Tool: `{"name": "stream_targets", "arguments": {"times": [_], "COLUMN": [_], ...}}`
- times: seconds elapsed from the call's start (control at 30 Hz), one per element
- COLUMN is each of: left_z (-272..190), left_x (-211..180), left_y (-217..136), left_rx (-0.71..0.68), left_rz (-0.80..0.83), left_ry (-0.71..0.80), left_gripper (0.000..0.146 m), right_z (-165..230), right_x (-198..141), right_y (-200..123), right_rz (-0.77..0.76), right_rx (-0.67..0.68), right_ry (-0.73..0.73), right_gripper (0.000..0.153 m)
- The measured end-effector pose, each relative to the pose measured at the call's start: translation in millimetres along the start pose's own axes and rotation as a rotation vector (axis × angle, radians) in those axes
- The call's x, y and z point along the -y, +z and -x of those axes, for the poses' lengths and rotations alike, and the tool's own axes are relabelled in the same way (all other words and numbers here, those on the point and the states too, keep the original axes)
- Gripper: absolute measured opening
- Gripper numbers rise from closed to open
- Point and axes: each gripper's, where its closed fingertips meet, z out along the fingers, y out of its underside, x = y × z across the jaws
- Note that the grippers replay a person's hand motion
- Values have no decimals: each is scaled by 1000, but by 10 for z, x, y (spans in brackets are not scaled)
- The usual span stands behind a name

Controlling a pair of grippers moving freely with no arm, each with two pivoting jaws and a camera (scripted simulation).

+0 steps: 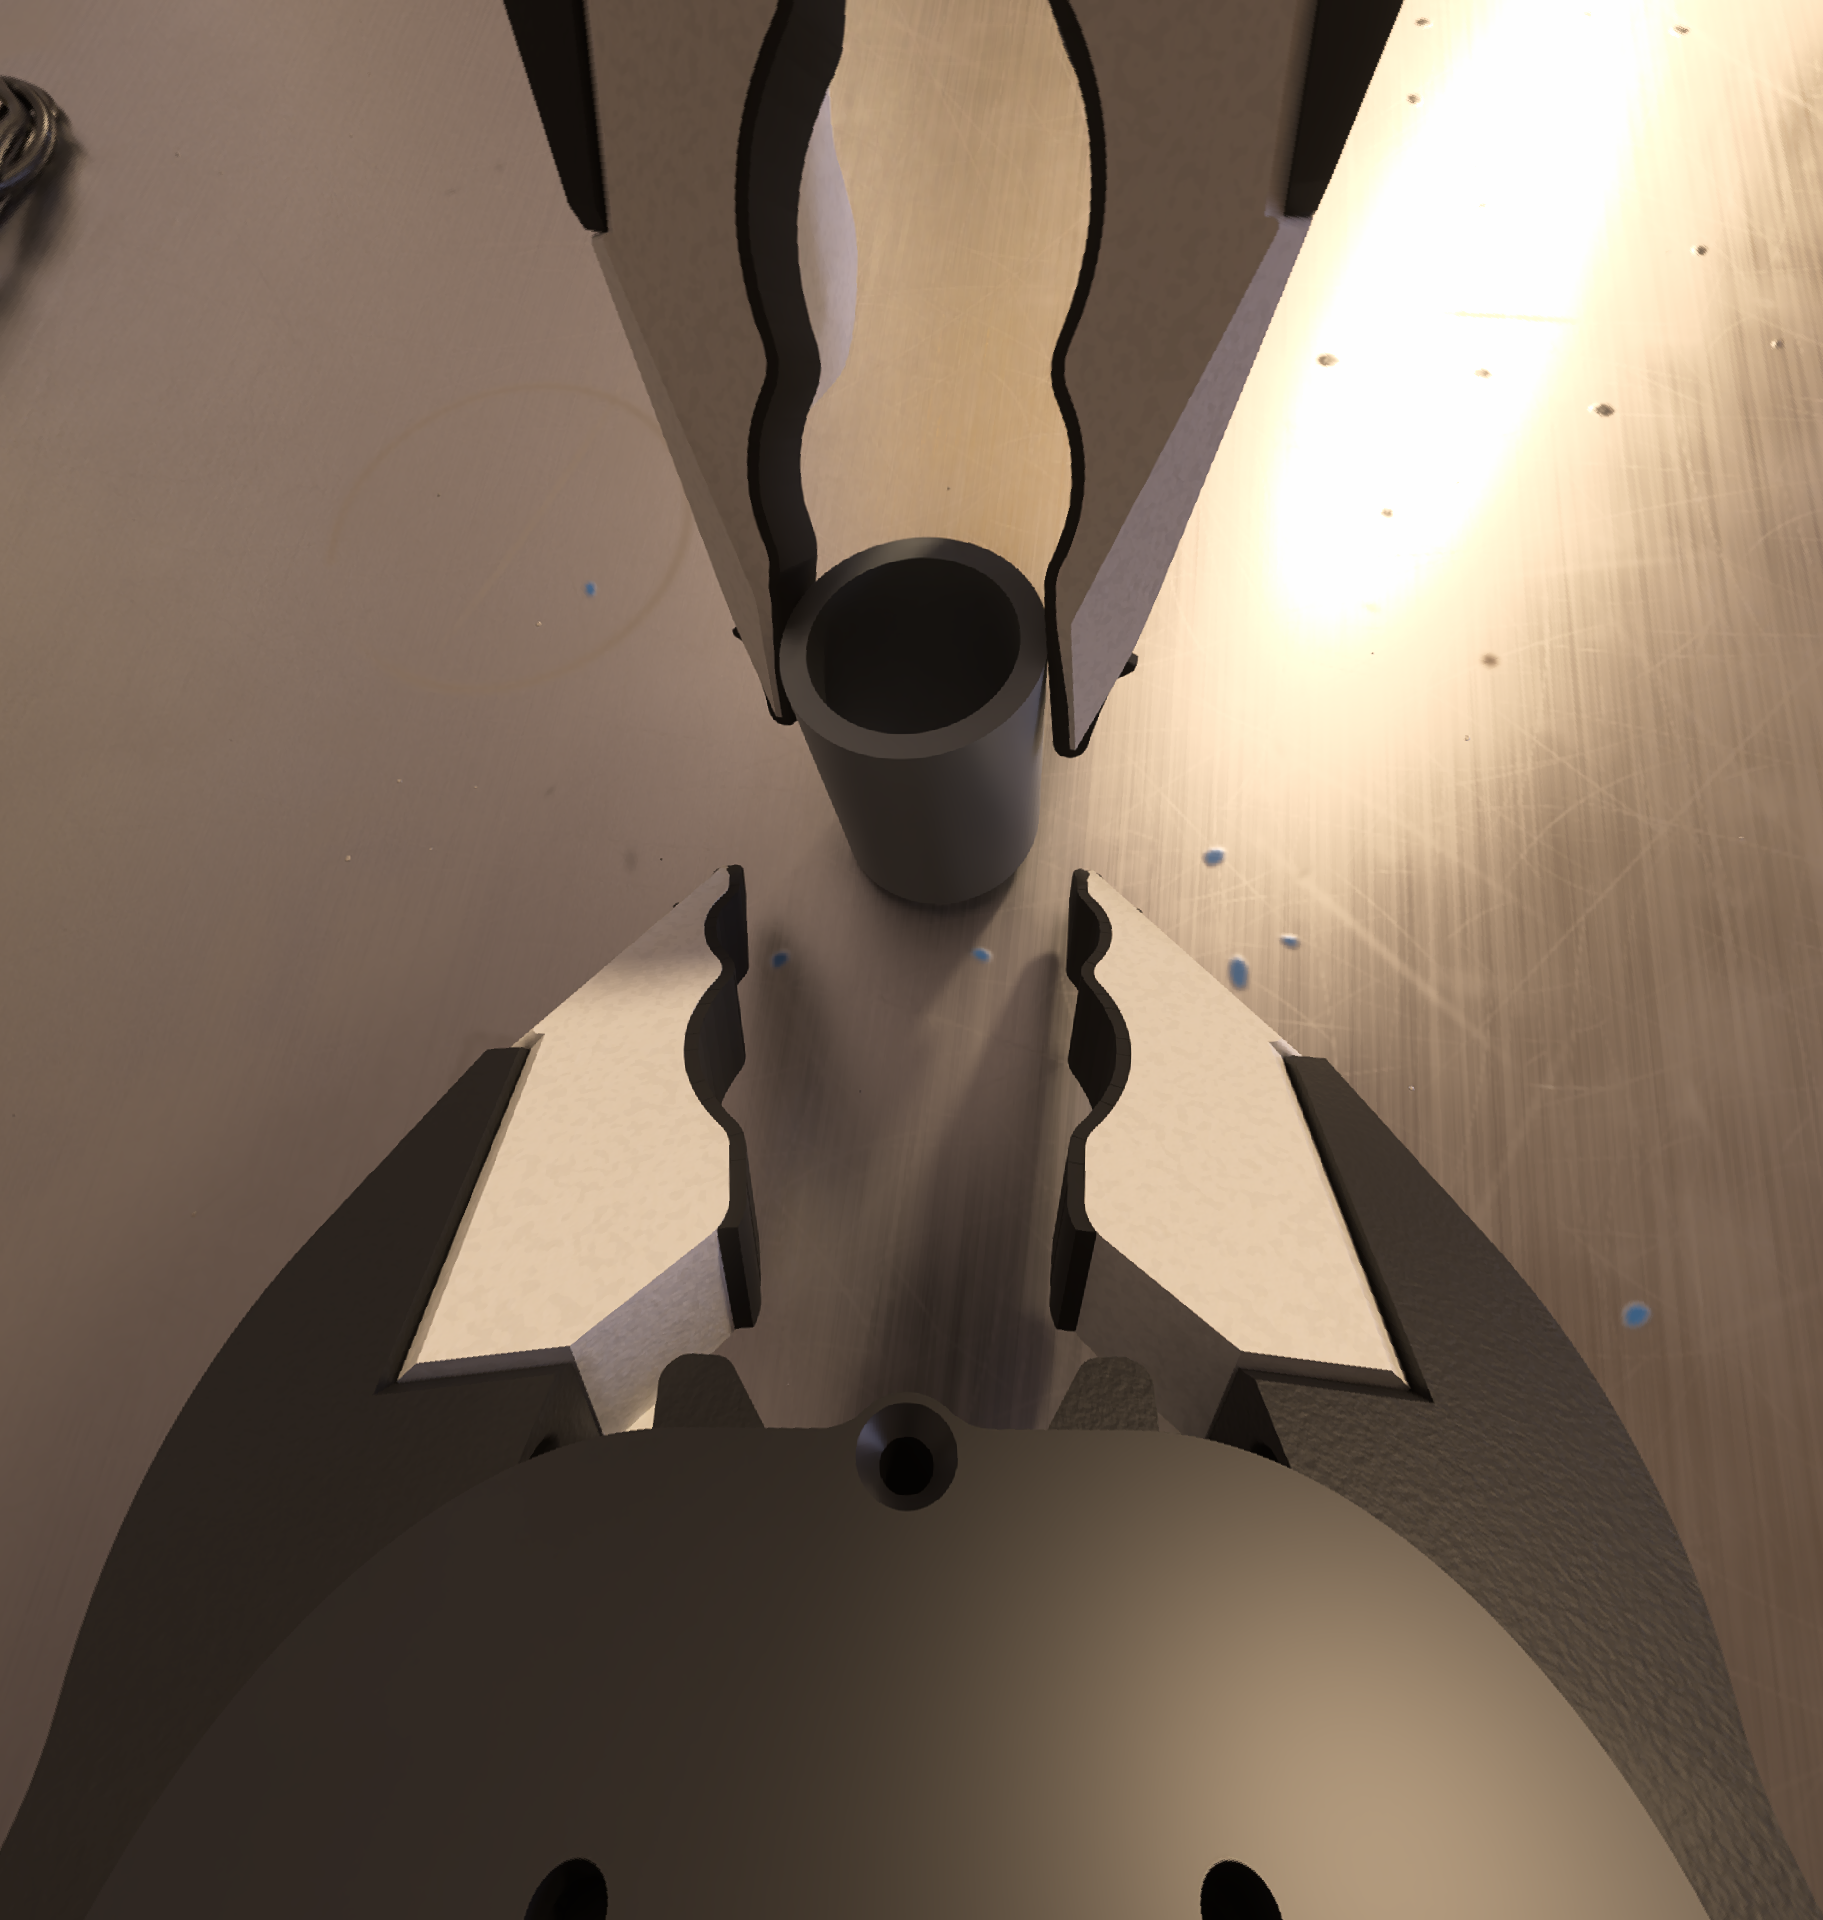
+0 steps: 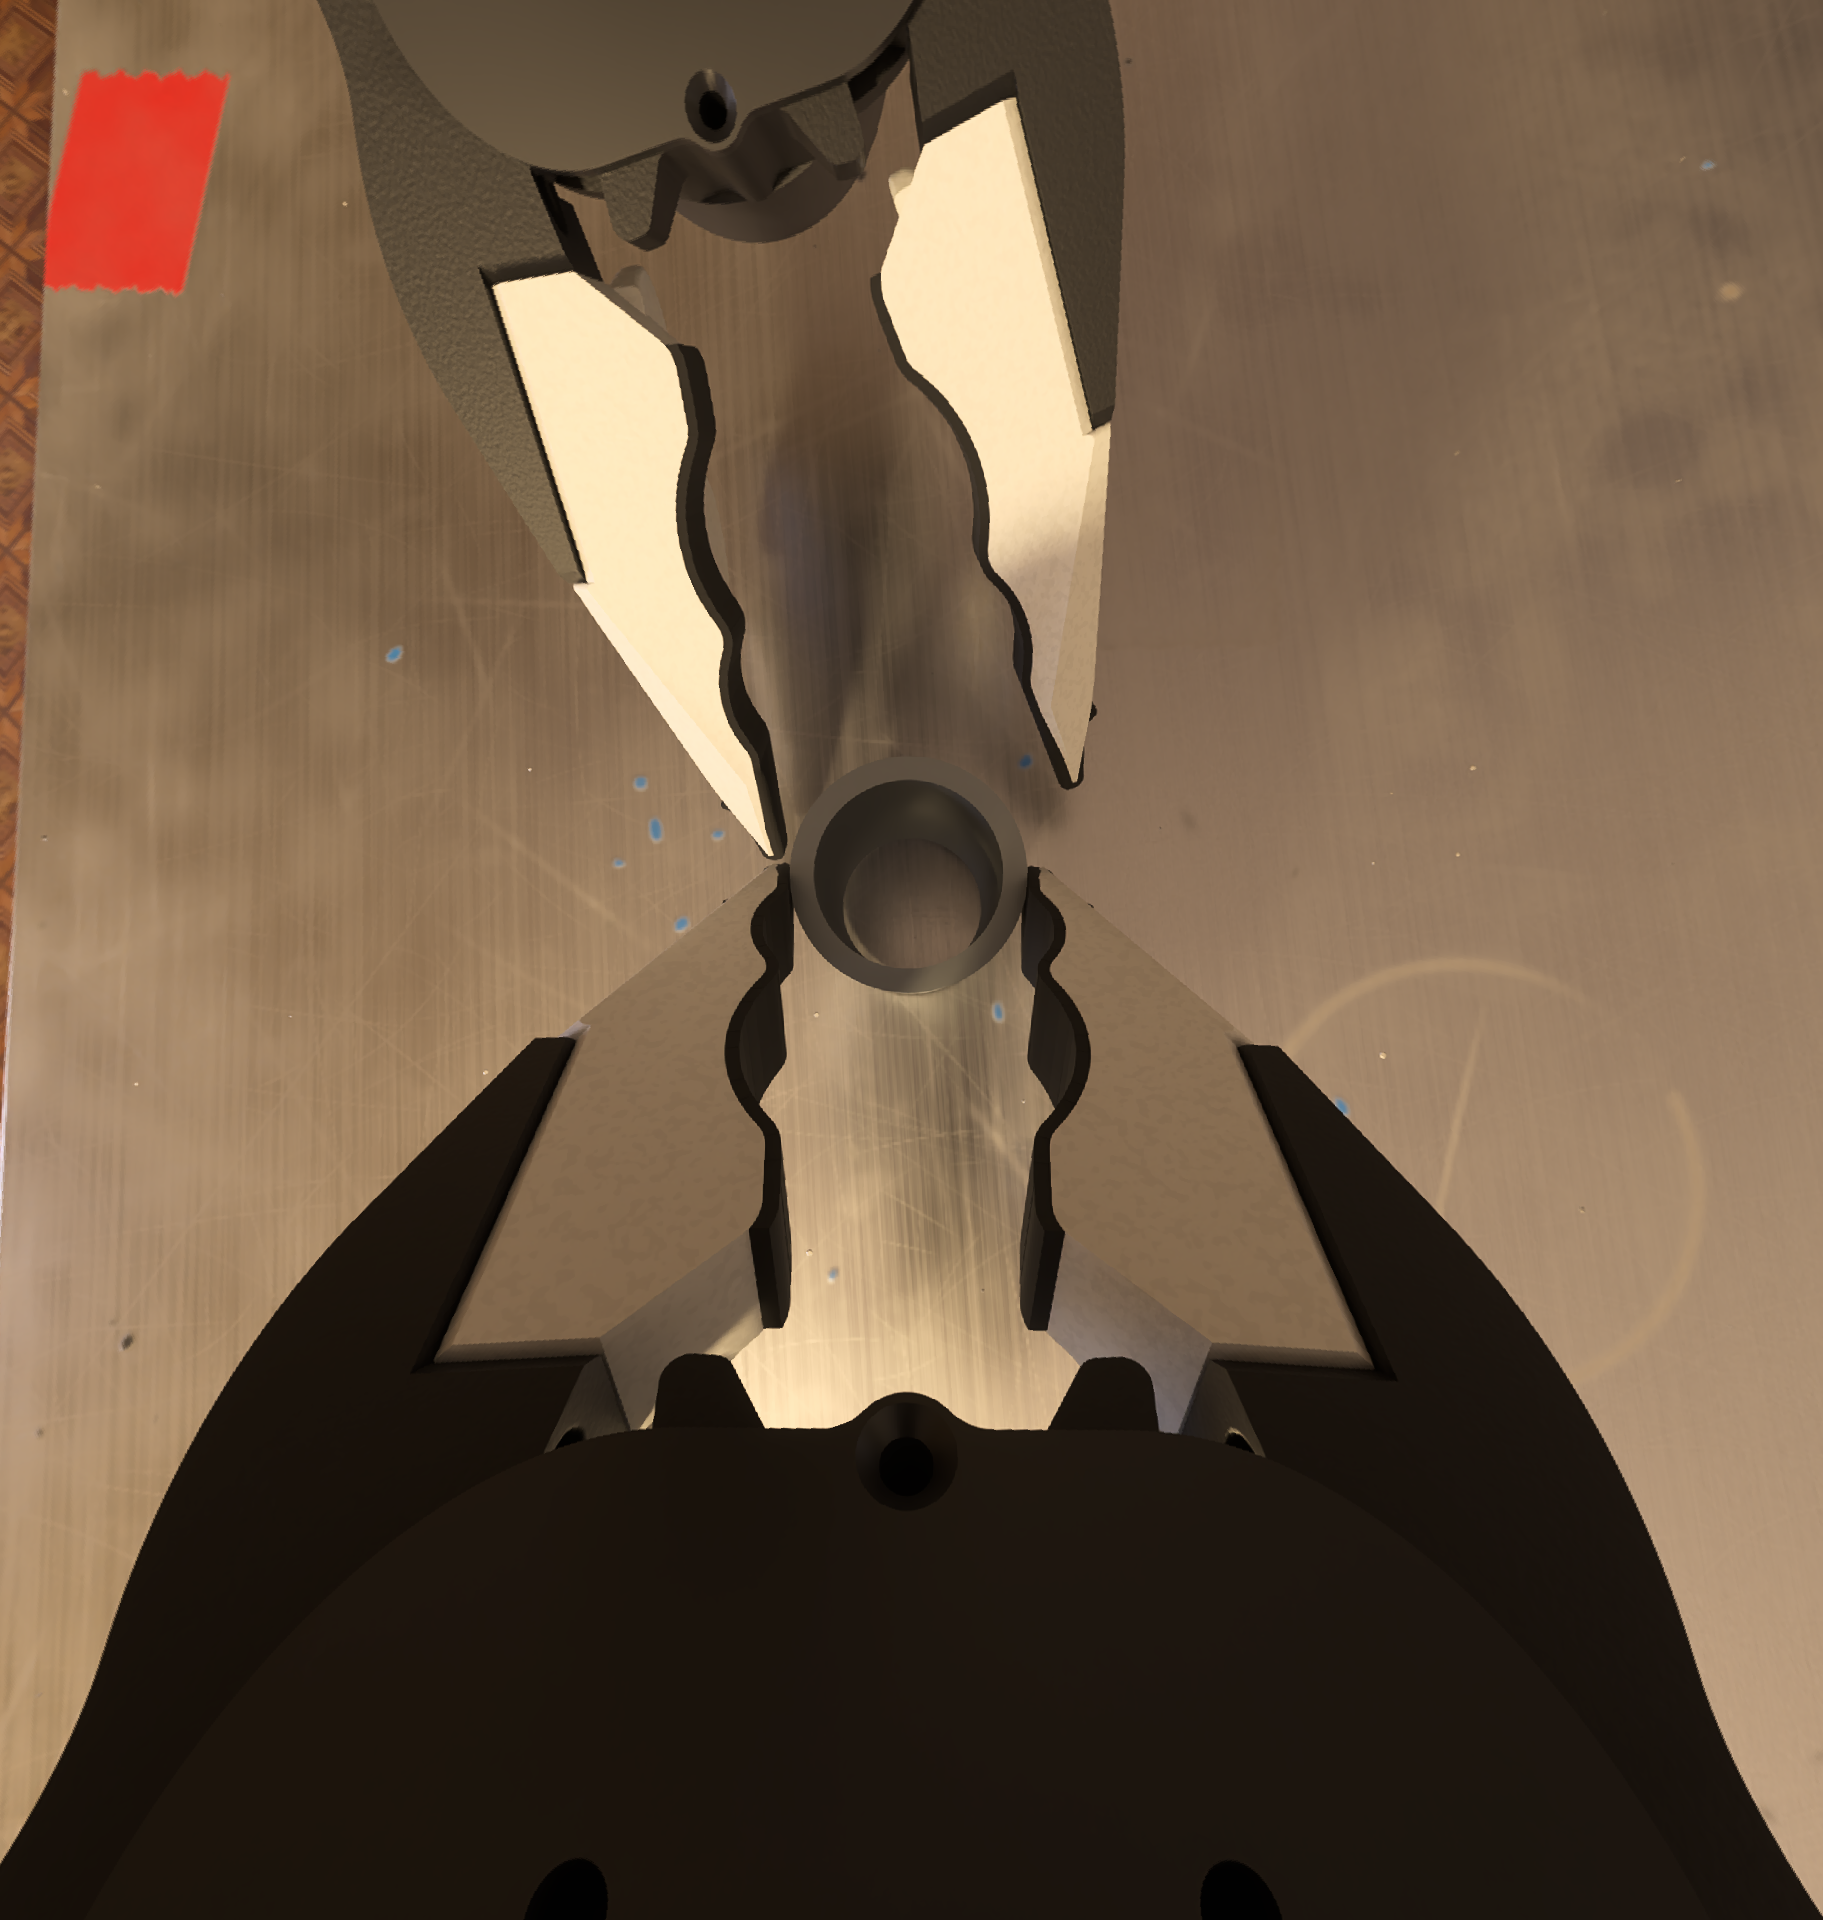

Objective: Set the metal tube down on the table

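Holding the tube: the right gripper (image 2: 905, 883) has its jaws closed narrowly on the metal tube (image 1: 922, 790), one tip pressed to each side of the wall just under the upper rim.
Tube: it is a short, dark, thick-walled tube standing upright with its open end facing up. It is near the middle of the worktop (image 1: 367, 623), and the brushed surface shows through its bore in the right wrist view.
Tube base: it looks level with the worktop, with a soft reflection running from it. I cannot tell for certain whether it touches or hangs just above.
Left gripper: the left gripper (image 1: 907, 883) faces the right one from the opposite side. Its jaws are wide and hold nothing, and the tips stop just short of the tube's lower end.
Done so far: judging by its upright pose and how low it is, the tube is down at or very near the surface.
Left to do: settle the base fully if a gap remains, spread the right jaws, then draw both grippers clear without tipping the tube.
Risk: the tube is short and thick-walled, so it probably stands steadily, though a tip dragging on the rim could topple it.
Surroundings: a red tape patch (image 2: 136, 182) and a coiled dark cable (image 1: 3, 156) lie well apart from the tube. Small blue specks (image 1: 1213, 857) dot the worktop near it.
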Motion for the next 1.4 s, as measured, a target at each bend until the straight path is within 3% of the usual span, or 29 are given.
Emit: {"name": "stream_targets", "arguments": {"times": [0.63, 0.77, 1.03, 1.27, 1.4], "left_z": [2, -3, -14, 314, 371], "left_x": [6, 7, 3, -101, -135], "left_y": [-4, -9, -17, -126, -159], "left_rx": [-4, -12, -3, 125, 101], "left_rz": [-9, -12, -13, -5, -12], "left_ry": [9, 10, 39, 39, -18], "left_gripper": [64, 65, 65, 65, 65], "right_z": [9, 52, 23, -370, -577], "right_x": [18, 25, 101, 178, 252], "right_y": [46, 33, -185, -447, -429], "right_rz": [57, 35, -110, -283, -354], "right_rx": [-43, -38, -59, -150, -165], "right_ry": [-14, -36, 38, 117, 104], "right_gripper": [44, 52, 68, 70, 72]}}
